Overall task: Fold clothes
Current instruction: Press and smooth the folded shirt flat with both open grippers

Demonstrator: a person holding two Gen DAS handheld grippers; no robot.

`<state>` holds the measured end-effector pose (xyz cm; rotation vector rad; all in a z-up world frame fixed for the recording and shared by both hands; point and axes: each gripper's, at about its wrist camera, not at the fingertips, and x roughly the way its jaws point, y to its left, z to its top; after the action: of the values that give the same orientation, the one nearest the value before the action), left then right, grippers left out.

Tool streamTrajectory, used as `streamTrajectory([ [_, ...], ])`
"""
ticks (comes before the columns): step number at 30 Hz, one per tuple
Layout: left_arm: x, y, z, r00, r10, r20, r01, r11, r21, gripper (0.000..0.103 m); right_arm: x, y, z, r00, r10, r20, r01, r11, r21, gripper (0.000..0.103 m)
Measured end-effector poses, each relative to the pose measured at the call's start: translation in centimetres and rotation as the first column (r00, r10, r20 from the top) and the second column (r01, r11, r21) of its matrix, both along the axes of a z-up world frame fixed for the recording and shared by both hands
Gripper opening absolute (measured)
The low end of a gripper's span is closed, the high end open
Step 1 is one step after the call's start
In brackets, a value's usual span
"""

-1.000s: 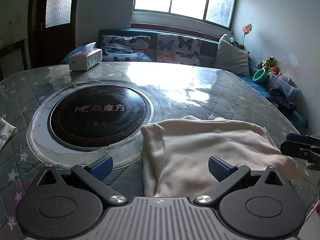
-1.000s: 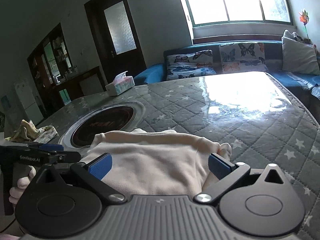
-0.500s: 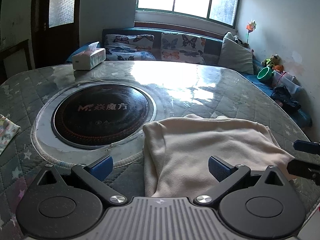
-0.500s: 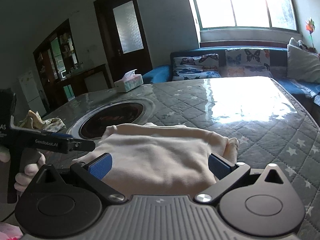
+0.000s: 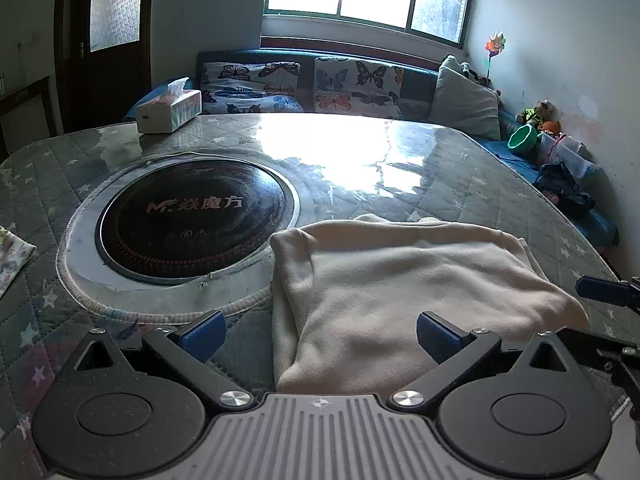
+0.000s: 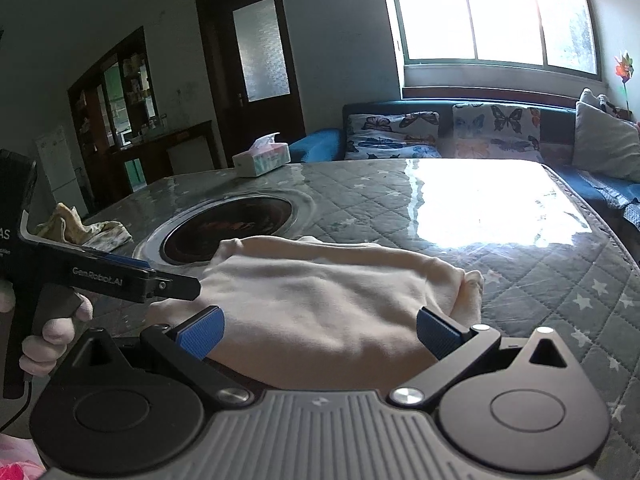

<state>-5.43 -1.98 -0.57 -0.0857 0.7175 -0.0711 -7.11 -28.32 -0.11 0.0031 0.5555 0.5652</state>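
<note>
A cream garment [image 5: 404,292] lies folded into a flat block on the quilted table, beside the round black hob; it also shows in the right wrist view [image 6: 320,292]. My left gripper [image 5: 320,330] is open and empty, its blue pads spread over the garment's near edge. My right gripper [image 6: 318,330] is open and empty, held just above the garment's near side. The left gripper also shows from the side at the left of the right wrist view [image 6: 172,286]. A right finger tip [image 5: 600,290] shows at the right edge of the left wrist view.
A round black hob [image 5: 192,220] is set into the table left of the garment. A tissue box [image 5: 168,110] stands at the far left corner. A patterned cloth [image 6: 88,230] lies at the table's left edge. A sofa with butterfly cushions [image 5: 344,88] runs behind the table.
Both grippers have risen and pulled back a little from the garment. The garment lies as before. Both stay open.
</note>
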Motion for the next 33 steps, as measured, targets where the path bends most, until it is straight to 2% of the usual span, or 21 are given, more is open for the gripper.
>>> streamTrajectory([
  [8,-0.9,-0.5,0.4,1.000,-0.009,0.016,0.010,1.000,-0.004,0.103,-1.2,0.8,0.2,1.000,0.019,0.017,-0.019,0.999,-0.039,0.103],
  [14,-1.3,-0.5,0.6,1.000,-0.014,0.026,0.014,1.000,-0.006,0.103,-2.4,2.1,0.4,0.996,0.072,0.061,-0.064,0.991,-0.119,0.103],
  [27,0.4,2.7,0.2,0.999,0.049,0.006,-0.049,0.998,-0.037,0.103,-2.6,8.0,0.4,0.957,0.281,0.077,-0.252,0.931,-0.264,0.103],
  [33,1.2,3.2,-0.2,0.998,0.062,-0.019,-0.062,0.997,-0.042,0.103,-2.1,9.3,-0.1,0.951,0.305,0.060,-0.276,0.918,-0.284,0.103],
])
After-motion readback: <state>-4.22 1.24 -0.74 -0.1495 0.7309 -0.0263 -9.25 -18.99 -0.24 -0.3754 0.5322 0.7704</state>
